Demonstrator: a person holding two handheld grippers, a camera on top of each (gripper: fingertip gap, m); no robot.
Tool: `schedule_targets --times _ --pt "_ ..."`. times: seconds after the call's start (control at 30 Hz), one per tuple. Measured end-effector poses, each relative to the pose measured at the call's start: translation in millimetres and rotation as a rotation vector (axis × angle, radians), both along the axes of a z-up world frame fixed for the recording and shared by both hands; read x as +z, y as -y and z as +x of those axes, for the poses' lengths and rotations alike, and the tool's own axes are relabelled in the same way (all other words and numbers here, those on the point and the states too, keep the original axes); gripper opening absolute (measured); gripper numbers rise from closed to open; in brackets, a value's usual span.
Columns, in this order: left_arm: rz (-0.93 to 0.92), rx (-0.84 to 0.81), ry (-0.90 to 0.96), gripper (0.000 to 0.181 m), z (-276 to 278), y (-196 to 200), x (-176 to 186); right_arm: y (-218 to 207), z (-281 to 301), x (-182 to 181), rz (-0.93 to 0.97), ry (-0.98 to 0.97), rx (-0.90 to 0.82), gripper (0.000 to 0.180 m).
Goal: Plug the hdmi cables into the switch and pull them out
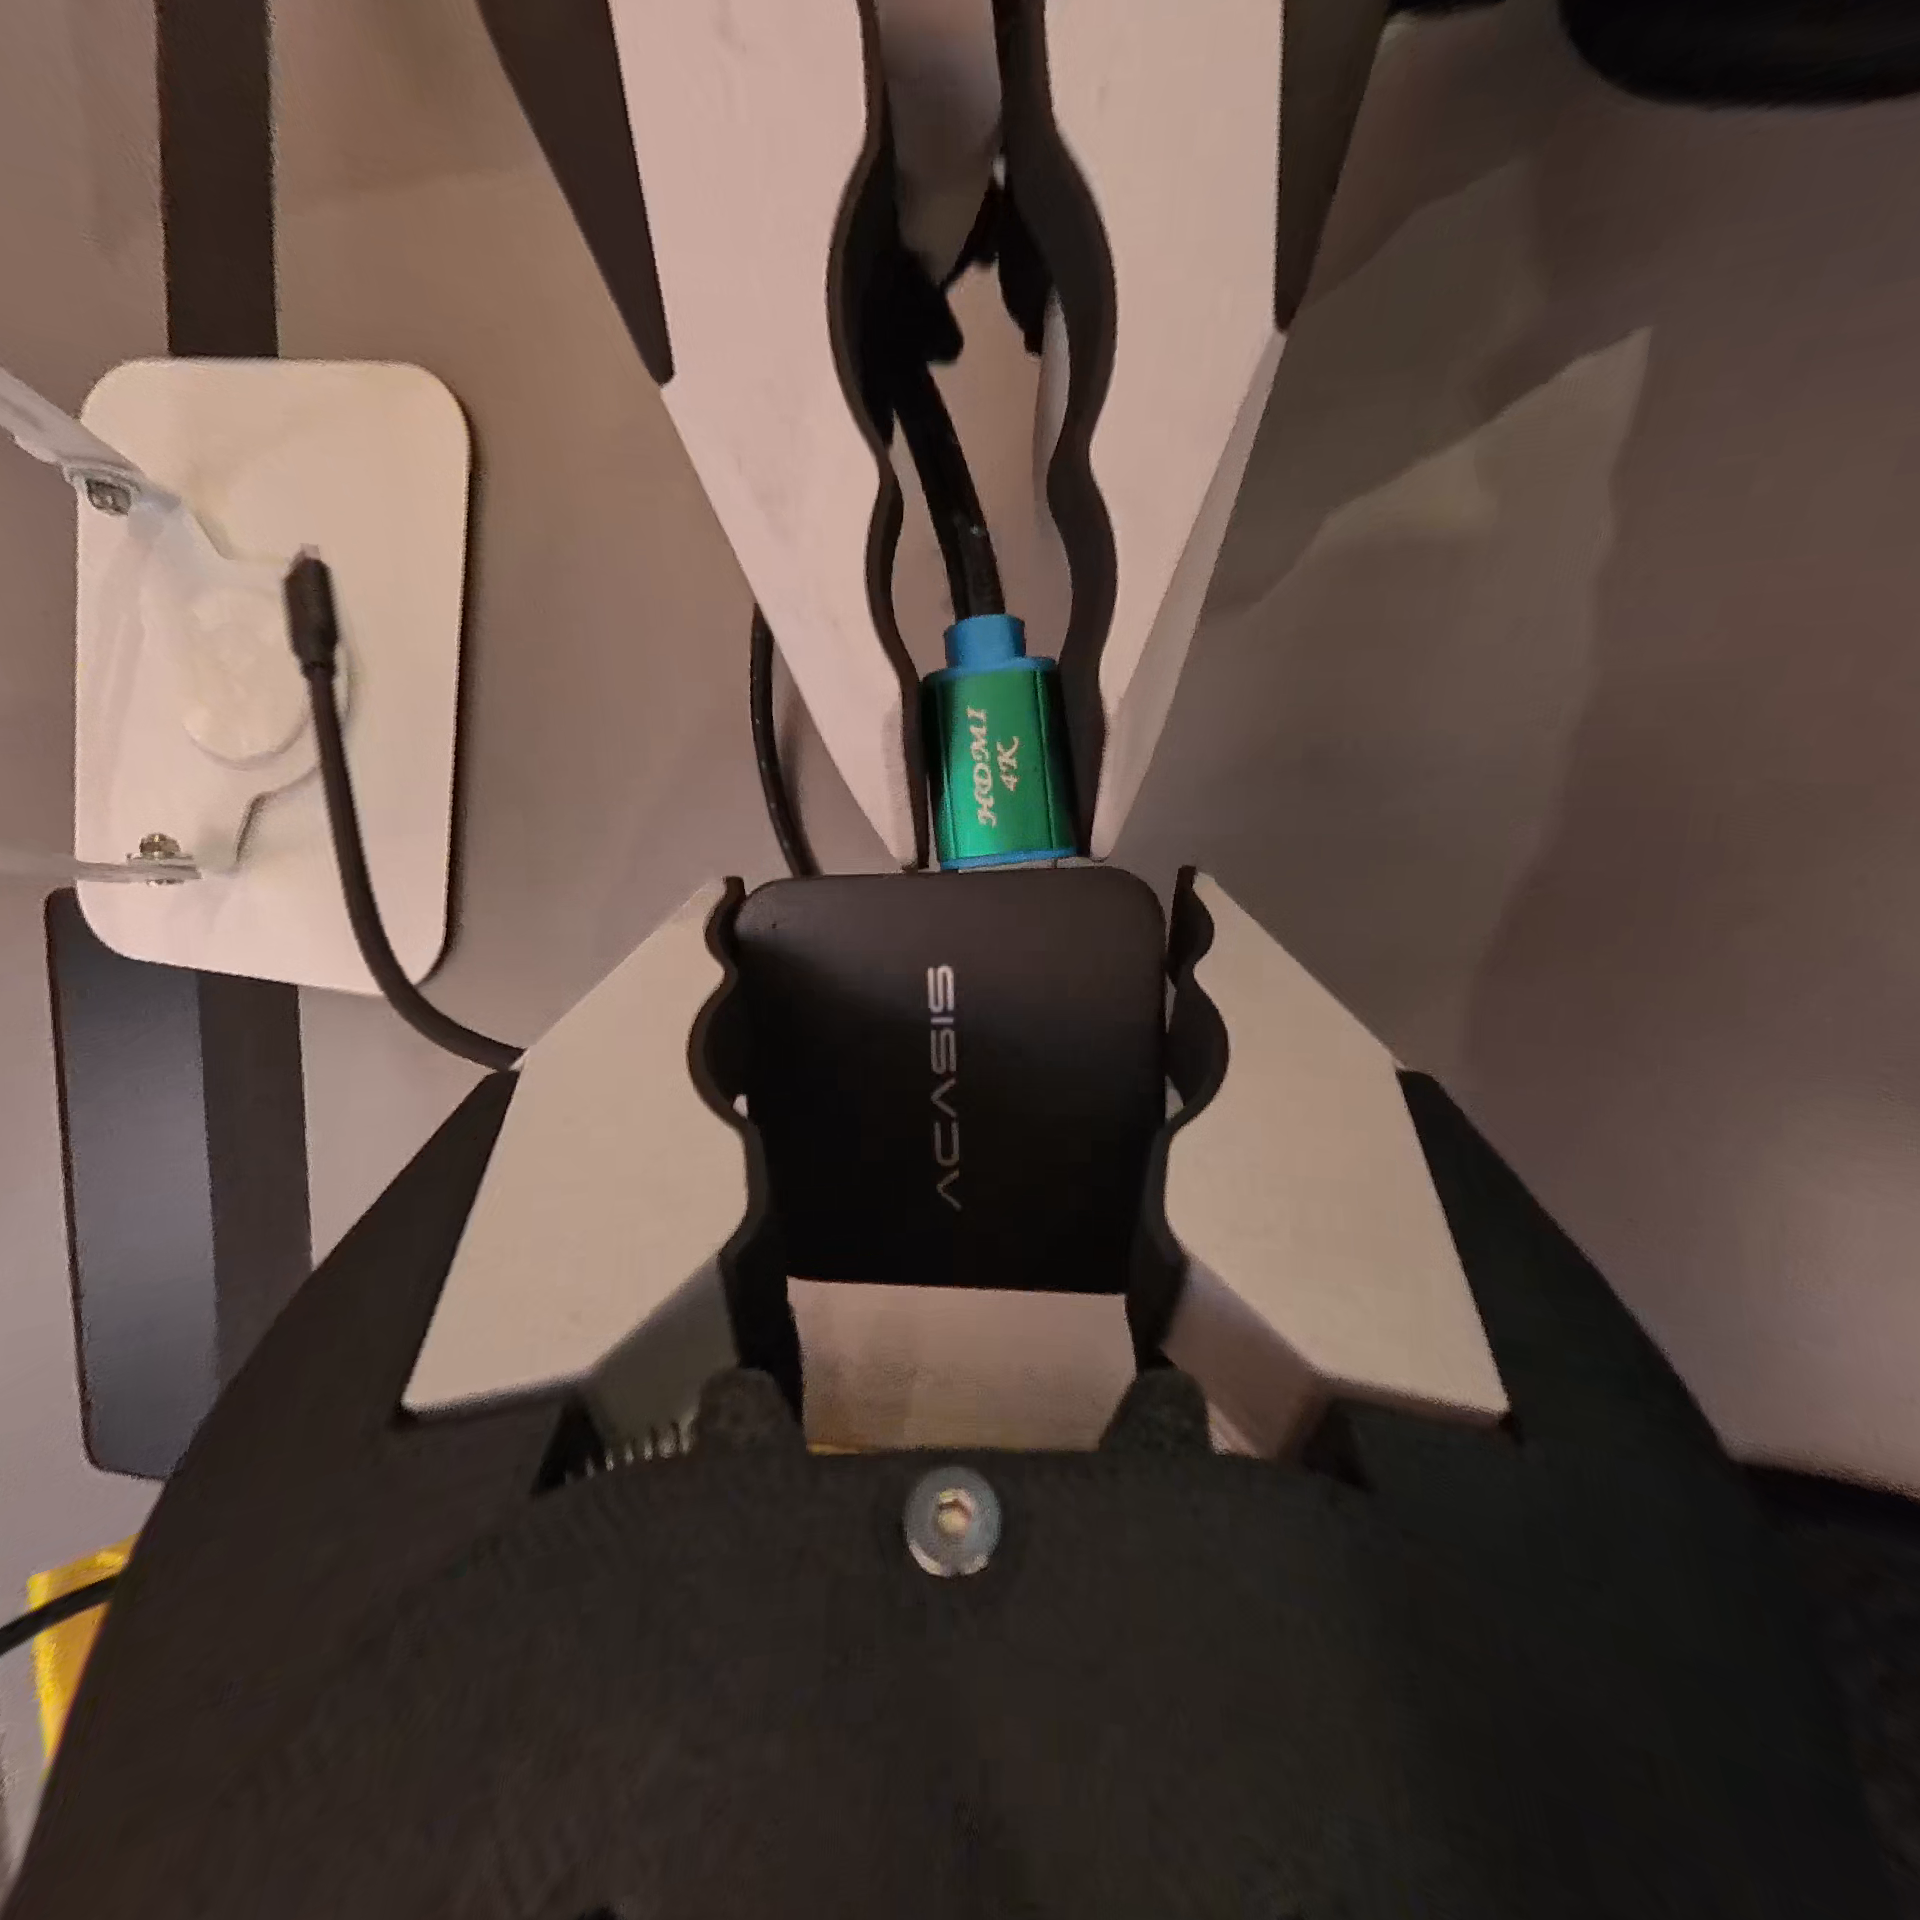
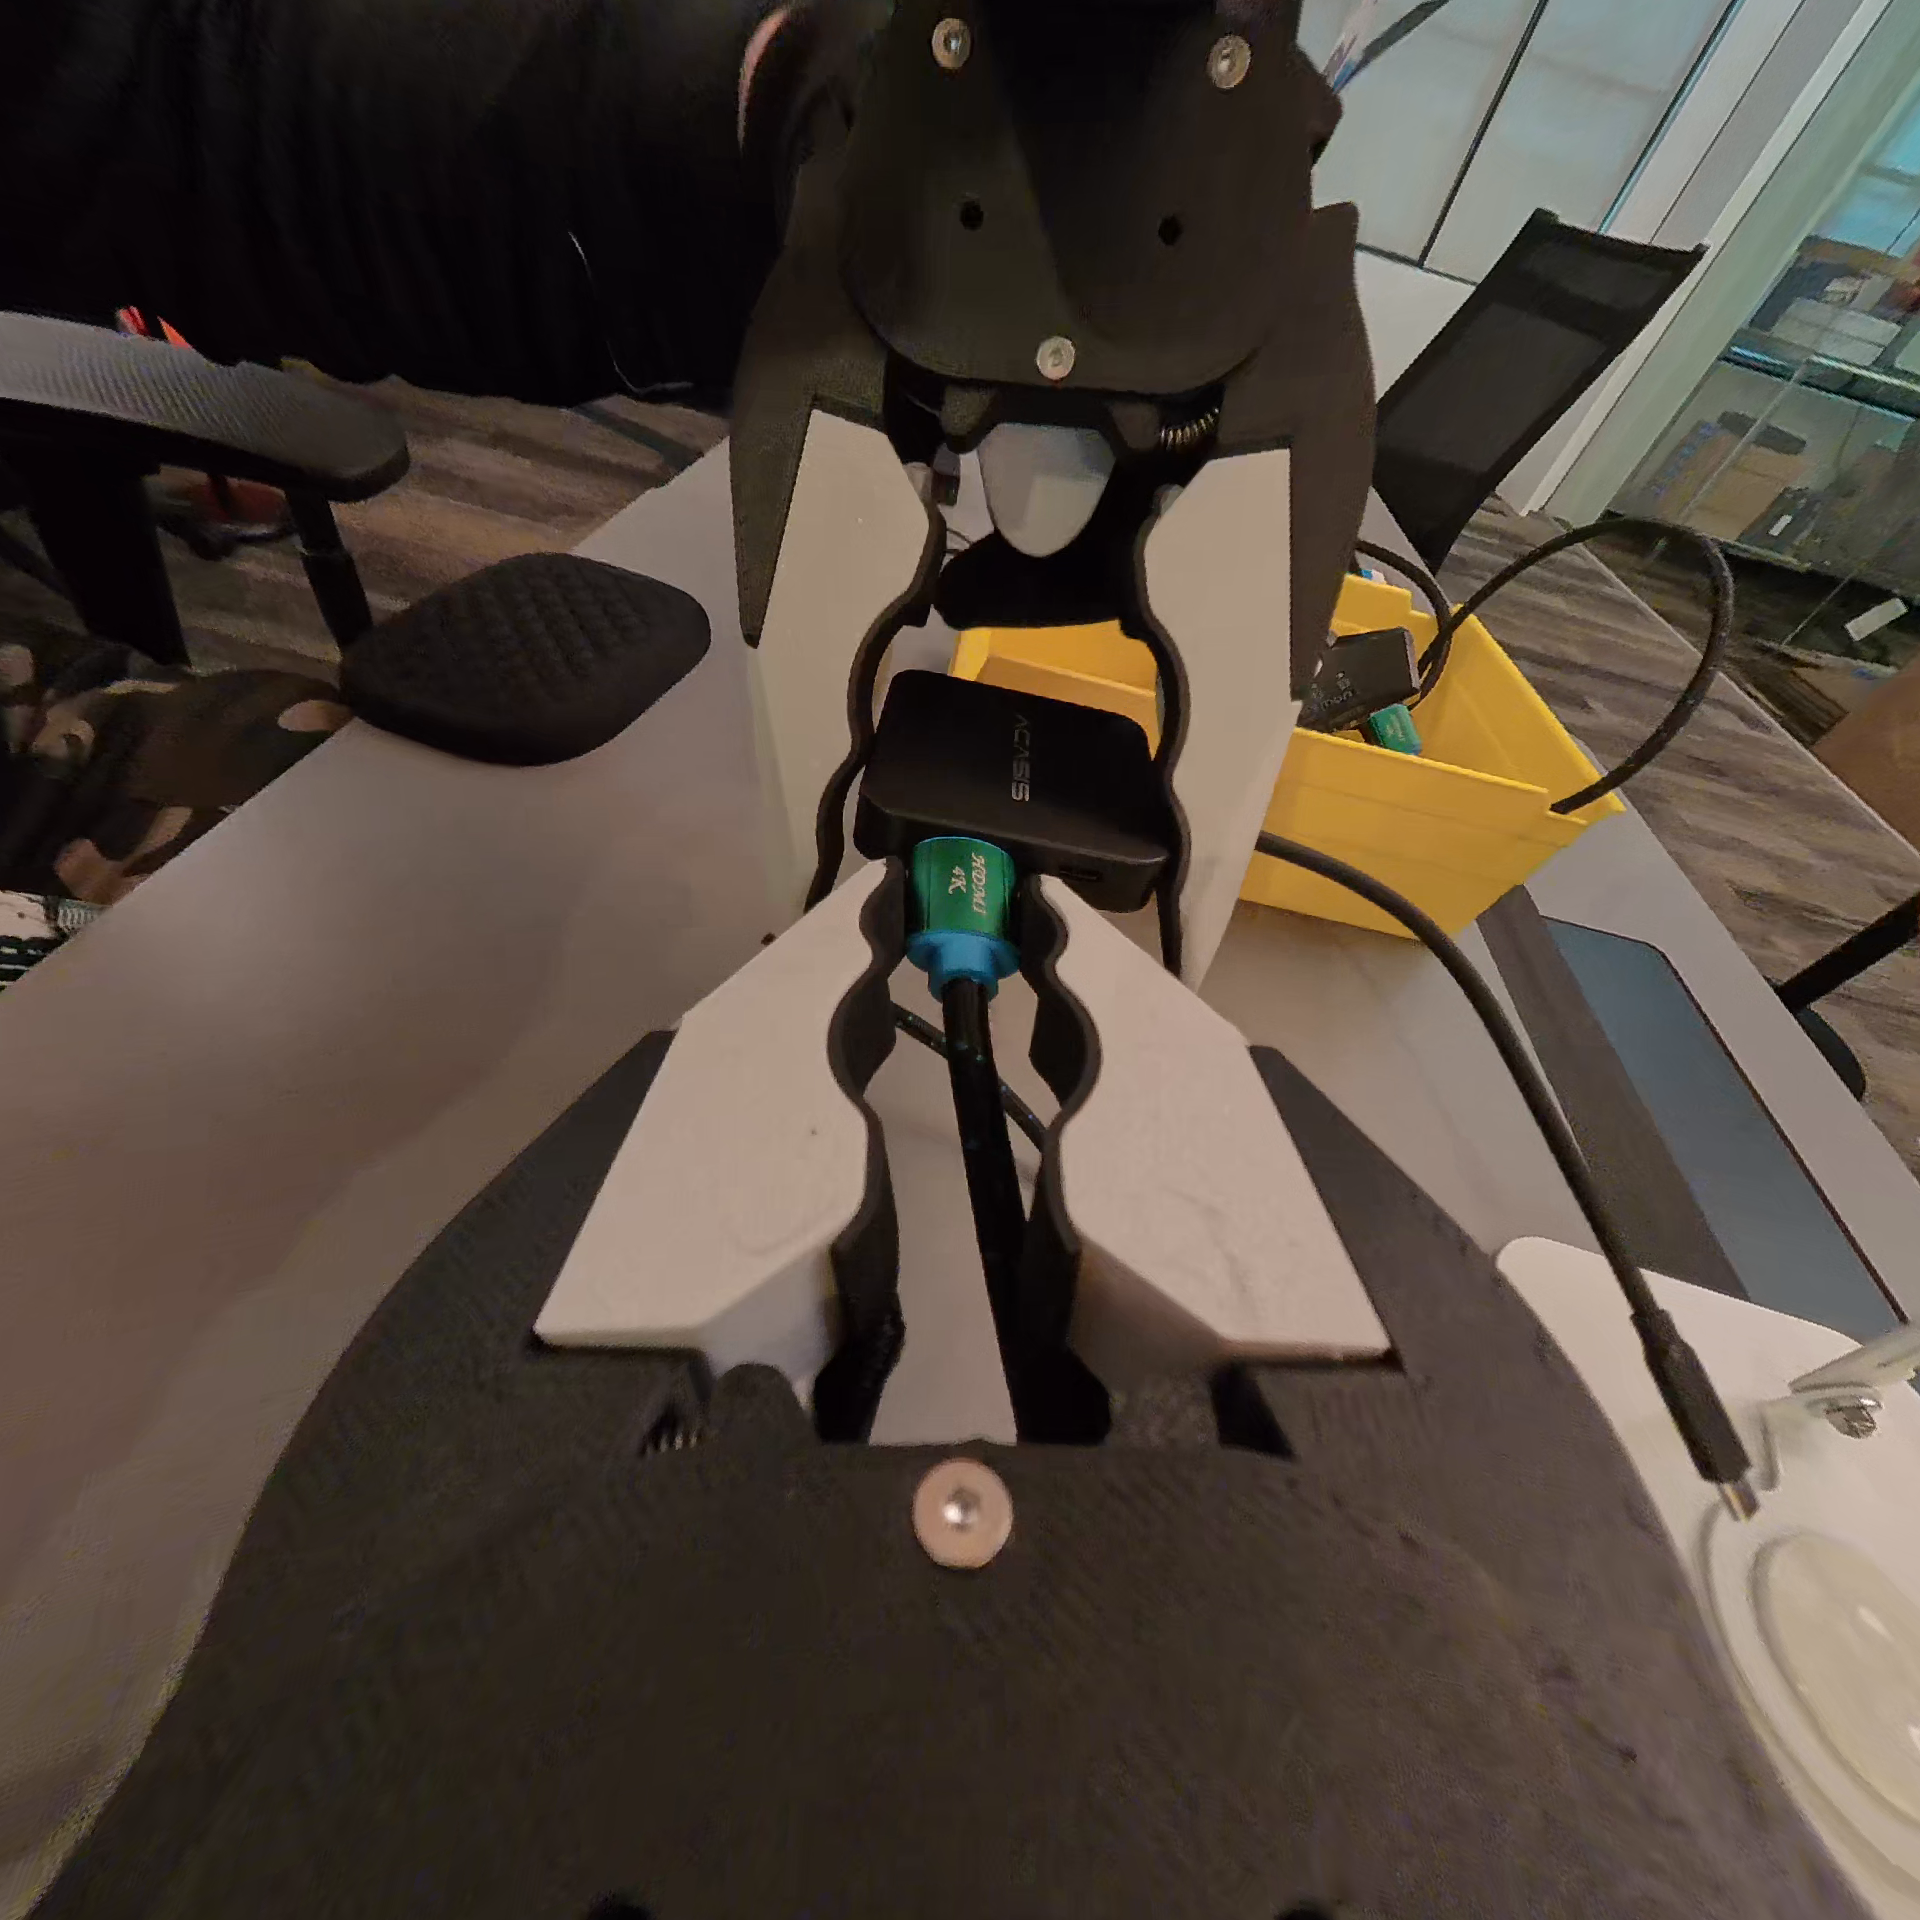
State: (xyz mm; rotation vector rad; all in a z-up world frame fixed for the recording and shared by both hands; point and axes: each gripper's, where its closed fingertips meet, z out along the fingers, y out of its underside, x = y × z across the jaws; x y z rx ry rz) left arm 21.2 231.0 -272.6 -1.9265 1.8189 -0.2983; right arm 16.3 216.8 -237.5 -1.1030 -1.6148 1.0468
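Note:
The black HDMI switch (image 1: 945,1081) is a flat box with rounded corners, held above the white table. My left gripper (image 1: 951,894) is shut on its two sides. A green metal HDMI plug (image 1: 997,769) with a blue collar and a black braided cable meets the switch's far edge, seated in a port. My right gripper (image 2: 961,894) is shut on that plug (image 2: 951,883) and faces the left one. In the right wrist view the switch (image 2: 1008,769) sits between the left gripper's white fingers (image 2: 842,540).
A yellow bin (image 2: 1403,831) behind the switch holds more cables and a black device. A white plate with a clear bracket (image 1: 270,665) lies on the table, with a thin black cable's loose end (image 1: 312,623) over it. A dark flat panel (image 2: 1662,1039) and office chairs stand nearby. Less than 4 cm separates the two grippers' tips.

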Motion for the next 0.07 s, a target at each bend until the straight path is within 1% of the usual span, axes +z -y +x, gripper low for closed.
schedule_targets --times 0.07 --pt "-0.010 0.007 -0.043 0.080 -2.4 -0.3 -5.1 -0.4 0.0 -2.7 0.012 0.019 -0.005 0.019"
